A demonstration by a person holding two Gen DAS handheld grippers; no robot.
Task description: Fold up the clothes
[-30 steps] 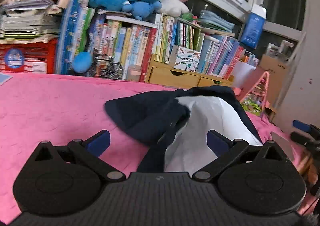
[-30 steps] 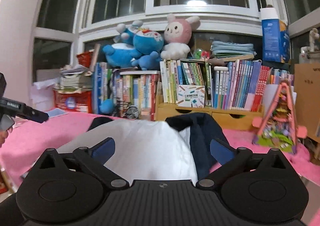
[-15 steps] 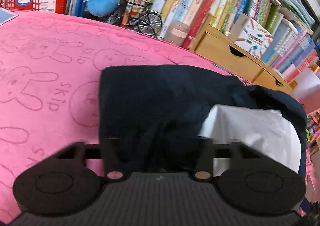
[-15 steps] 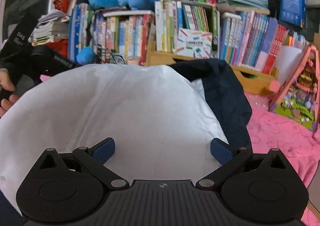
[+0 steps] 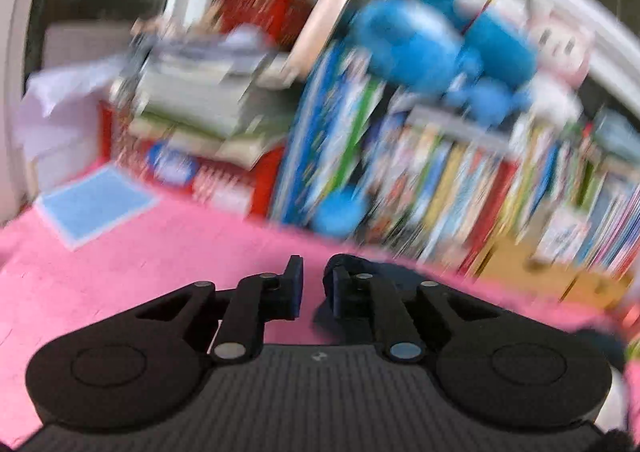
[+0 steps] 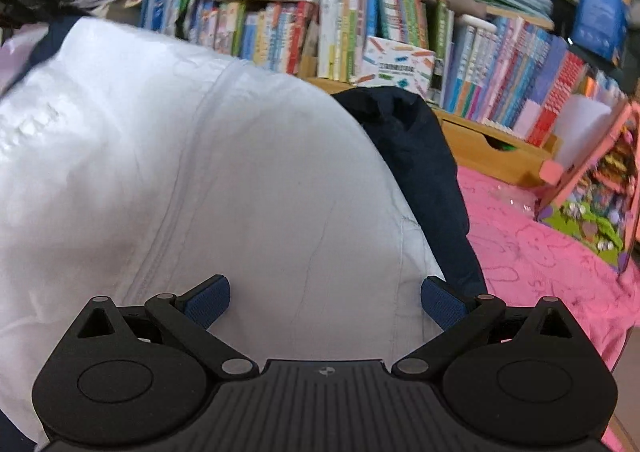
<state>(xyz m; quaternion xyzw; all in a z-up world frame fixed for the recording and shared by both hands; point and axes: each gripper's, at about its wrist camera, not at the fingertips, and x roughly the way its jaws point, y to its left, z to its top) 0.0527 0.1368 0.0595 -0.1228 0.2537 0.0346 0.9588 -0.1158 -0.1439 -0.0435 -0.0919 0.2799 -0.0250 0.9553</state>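
Left wrist view: heavily blurred. Left tongs nearly pressed together, a narrow gap between the pads; a fold of dark navy garment bunches at the right pad, but a pinch cannot be confirmed. Pink table cover below; bookshelf at 1 o'clock.

Right wrist view: right tongs spread wide, holding nothing. The garment's white lining fills the frame from 9 to 12 o'clock, navy edge at 1 o'clock.
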